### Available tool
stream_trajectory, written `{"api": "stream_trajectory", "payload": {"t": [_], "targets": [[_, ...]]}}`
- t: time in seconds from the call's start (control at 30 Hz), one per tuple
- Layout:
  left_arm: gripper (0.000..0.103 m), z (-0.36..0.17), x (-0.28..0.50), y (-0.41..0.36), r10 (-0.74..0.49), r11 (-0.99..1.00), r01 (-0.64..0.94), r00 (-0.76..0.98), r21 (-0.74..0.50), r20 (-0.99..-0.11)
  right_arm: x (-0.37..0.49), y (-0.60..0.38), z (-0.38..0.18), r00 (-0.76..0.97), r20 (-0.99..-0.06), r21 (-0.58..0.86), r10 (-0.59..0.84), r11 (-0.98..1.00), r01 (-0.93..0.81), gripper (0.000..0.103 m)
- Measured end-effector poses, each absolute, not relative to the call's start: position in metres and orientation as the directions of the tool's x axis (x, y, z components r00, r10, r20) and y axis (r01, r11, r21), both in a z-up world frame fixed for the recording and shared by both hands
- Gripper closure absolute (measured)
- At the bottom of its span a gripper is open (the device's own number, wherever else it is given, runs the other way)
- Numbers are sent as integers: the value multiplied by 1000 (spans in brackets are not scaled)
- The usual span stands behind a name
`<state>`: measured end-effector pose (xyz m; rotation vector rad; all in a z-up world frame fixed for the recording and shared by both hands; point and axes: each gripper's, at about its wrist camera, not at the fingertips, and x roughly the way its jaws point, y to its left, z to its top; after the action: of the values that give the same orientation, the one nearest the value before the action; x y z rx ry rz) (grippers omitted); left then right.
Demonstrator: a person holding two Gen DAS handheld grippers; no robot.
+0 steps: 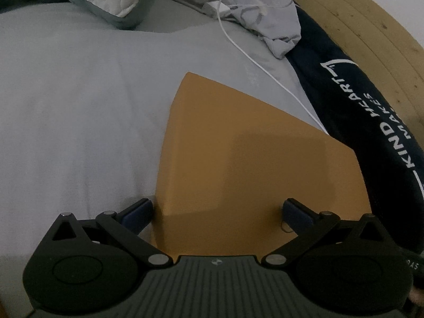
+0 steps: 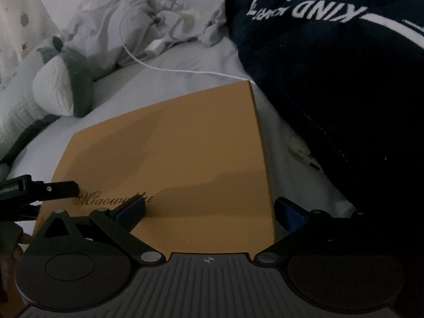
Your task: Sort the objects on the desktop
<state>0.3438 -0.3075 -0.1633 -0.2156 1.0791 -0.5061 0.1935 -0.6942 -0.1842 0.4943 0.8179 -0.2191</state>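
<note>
A flat tan box (image 1: 254, 159) lies on the grey bed sheet (image 1: 79, 111). In the right wrist view the box (image 2: 180, 145) carries dark script lettering near its front edge. My left gripper (image 1: 217, 212) is open, its fingers spread over the box's near left corner. My right gripper (image 2: 210, 210) is open over the box's near right edge, left finger above the lid, right finger off its side. The left gripper's finger (image 2: 61, 189) shows at the box's left edge in the right wrist view.
A dark navy garment with white lettering (image 1: 371, 122) lies right of the box, also in the right wrist view (image 2: 331, 66). A white cable (image 1: 265, 71) crosses the sheet. Crumpled grey cloth (image 1: 270, 18), a plush toy (image 2: 63, 84) and a small white item (image 2: 304, 156) lie nearby. A wooden rim (image 1: 371, 26) borders the bed.
</note>
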Motion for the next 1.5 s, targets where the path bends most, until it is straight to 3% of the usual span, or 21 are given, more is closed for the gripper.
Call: {"api": "stream_trajectory", "payload": {"t": [0.23,0.47,1.5], "targets": [[0,-151,339,-312,-438,893,282,374,-350,-817,201,-678,-168,607,-795,265,-25,885,383,0],[0,-121,329,-303,-439,894,286,413,-345,-798,194,-665,-136,619,-785,248,-33,899,362,0],[0,95,227,-238,-521,854,415,653,-315,-550,95,-582,110,767,-632,167,-109,948,272,0]]}}
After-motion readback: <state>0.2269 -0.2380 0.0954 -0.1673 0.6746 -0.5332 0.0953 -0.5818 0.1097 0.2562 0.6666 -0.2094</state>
